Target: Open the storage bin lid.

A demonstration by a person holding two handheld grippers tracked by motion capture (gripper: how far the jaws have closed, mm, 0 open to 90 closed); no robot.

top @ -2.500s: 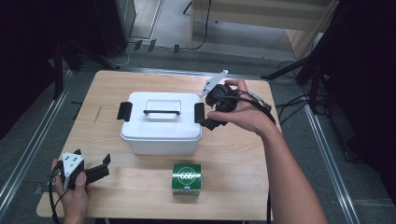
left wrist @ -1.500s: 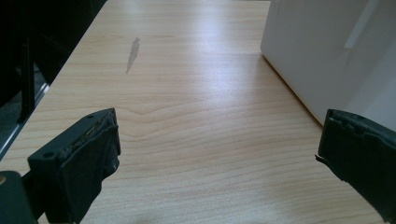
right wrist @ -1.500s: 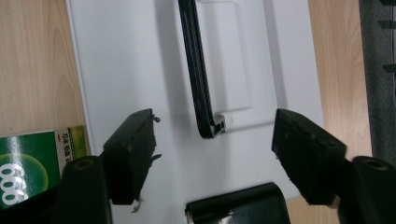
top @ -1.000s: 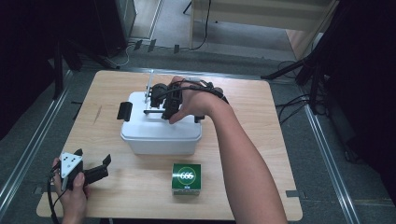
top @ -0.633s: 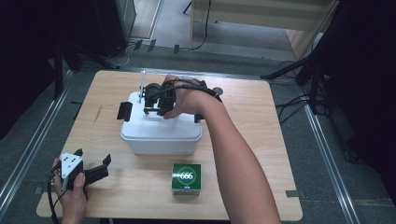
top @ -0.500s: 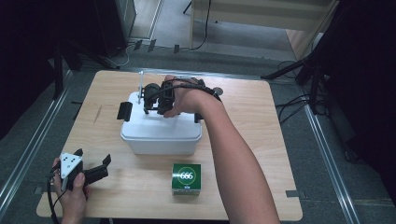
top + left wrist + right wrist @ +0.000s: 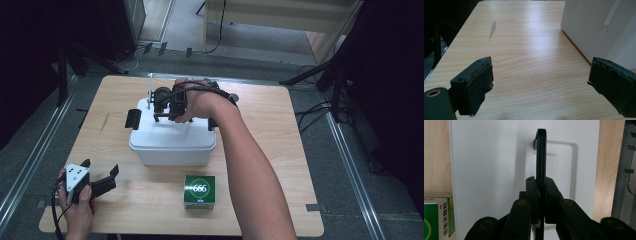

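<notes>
The right gripper (image 7: pixel 541 195), its jaws having just closed, clamps the black handle (image 7: pixel 541 152) standing upright on the lid of the white box (image 7: pixel 172 142) at the middle of the table, while the left gripper (image 7: pixel 540 85) rests wide apart and empty near the front left corner. A green carton (image 7: pixel 199 191) marked 666 sits just in front of the box, clear of both tools. The pale wooden table (image 7: pixel 280 150) stands on a grey floor amid dark stands and cables.
</notes>
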